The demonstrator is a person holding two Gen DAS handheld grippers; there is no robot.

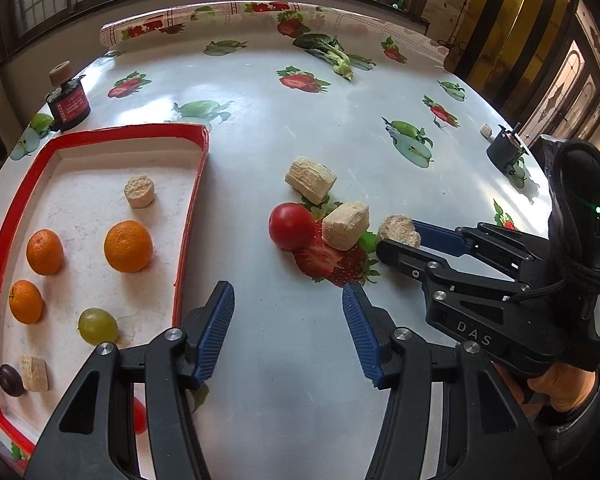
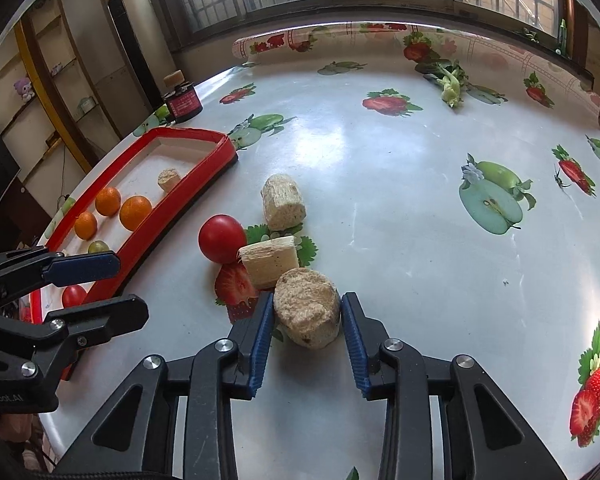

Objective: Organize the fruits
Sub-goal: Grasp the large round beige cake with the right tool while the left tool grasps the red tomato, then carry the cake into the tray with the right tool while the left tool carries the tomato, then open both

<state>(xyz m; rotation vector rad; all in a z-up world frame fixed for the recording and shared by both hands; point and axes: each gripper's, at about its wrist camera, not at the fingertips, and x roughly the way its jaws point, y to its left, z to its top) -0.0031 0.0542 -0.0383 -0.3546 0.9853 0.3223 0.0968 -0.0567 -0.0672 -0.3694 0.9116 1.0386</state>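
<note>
At the far left of the left wrist view your red-rimmed tray (image 1: 188, 216) lies on the surface (image 1: 300, 128), which is covered in a fruit-printed cloth. The tray holds three oranges (image 1: 128, 246), a green grape (image 1: 97, 325), a dark grape (image 1: 10, 380) and two pale cut chunks (image 1: 139, 191). A small red fruit (image 1: 140, 416) shows at the tray's near edge, behind your left finger. A dark jar (image 1: 69, 105) stands just beyond the tray's far corner.

Your left hand-held gripper (image 1: 288, 332) hangs released over bare surface just right of the tray, nothing between its blue pads (image 1: 216, 332).

Further right, loose on the surface, a red tomato (image 1: 291, 225) touches a pale block (image 1: 346, 225), with another pale block (image 1: 310, 179) just behind them.

Right of these, your right hand-held gripper (image 2: 306, 340) straddles a round, tan chunk (image 2: 307, 312). Both blue pads meet the chunk's sides, so the grip is closed on it; the chunk looks to be resting on the surface. It touches the pale block behind it.

Far off, a leafy green vegetable (image 1: 332, 56) lies near the back edge.
</note>
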